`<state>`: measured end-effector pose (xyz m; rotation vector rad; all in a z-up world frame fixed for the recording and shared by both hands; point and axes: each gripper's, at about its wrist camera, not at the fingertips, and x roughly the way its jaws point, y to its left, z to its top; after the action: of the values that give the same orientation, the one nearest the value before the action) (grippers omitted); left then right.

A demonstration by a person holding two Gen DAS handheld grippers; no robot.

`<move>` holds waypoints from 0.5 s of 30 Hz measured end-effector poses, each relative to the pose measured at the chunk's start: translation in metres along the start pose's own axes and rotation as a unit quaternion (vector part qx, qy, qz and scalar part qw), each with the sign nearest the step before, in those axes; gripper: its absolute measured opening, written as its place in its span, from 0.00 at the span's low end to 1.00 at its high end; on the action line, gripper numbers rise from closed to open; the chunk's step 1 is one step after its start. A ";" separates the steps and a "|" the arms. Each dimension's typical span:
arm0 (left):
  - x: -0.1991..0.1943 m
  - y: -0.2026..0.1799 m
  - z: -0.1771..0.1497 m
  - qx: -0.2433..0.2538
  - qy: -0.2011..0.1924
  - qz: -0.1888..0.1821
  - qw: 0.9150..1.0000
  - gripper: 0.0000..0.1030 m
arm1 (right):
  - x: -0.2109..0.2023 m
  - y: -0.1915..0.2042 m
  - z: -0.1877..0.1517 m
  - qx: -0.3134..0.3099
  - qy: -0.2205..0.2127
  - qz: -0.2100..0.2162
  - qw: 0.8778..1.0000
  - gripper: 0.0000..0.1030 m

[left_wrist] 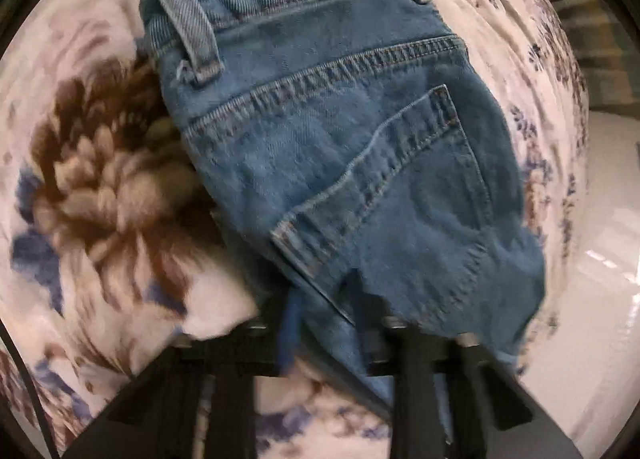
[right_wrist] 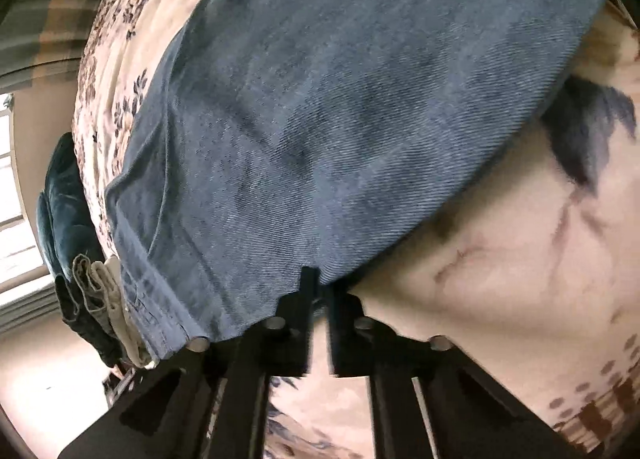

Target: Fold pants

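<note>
A: Denim fills both wrist views. Start at the left hand-held gripper (left_wrist: 324, 299): what are its fingers doing?

B: Its two blue-tipped fingers (left_wrist: 292, 323) stand close together with the lower edge of the blue jeans (left_wrist: 340, 147) between them, pinching the cloth near the corner of the back pocket (left_wrist: 384, 195). The view is smeared, so I cannot tell how firmly the pads press.

A: And the right hand-held gripper (right_wrist: 320, 291)?

B: Closed. Its black fingertips (right_wrist: 310, 279) meet on the hem of the same jeans (right_wrist: 340, 99), and the fabric fans up and away from that pinch.

A: Where do the jeans lie?

B: On a bed covered by a floral bedspread (left_wrist: 100, 187), cream with large brown and blue blooms. In the left view the seat side faces up: waistband at the top, a belt loop (left_wrist: 192, 27) at its left end, the yoke seam running across, the back pocket below. In the right view only plain, slightly mottled denim shows, with a side seam running along its left edge.

A: Anything beyond the bed?

B: In the right view, a dark teal garment (right_wrist: 64, 211) and some pale folded clothes (right_wrist: 104, 291) sit at the bed's edge on the left, with a bright window (right_wrist: 16, 195) behind them.
</note>
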<state>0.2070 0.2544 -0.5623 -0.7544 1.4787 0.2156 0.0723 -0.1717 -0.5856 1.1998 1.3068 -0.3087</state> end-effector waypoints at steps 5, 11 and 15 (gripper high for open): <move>-0.004 0.013 -0.003 0.049 -0.014 0.074 0.996 0.10 | -0.001 -0.001 -0.010 -0.040 0.015 -0.074 0.996 0.02; -0.032 -0.042 -0.036 0.175 -0.057 0.165 0.969 0.22 | -0.007 -0.031 0.010 -0.019 0.069 -0.019 0.997 0.27; -0.037 -0.107 -0.076 0.273 -0.103 0.170 0.941 0.41 | -0.075 -0.055 0.033 -0.037 -0.033 0.014 0.999 0.98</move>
<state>0.2012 0.1411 -0.4861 -0.0234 1.3681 0.1279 0.0249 -0.2532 -0.5553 1.1359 1.2343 -0.2758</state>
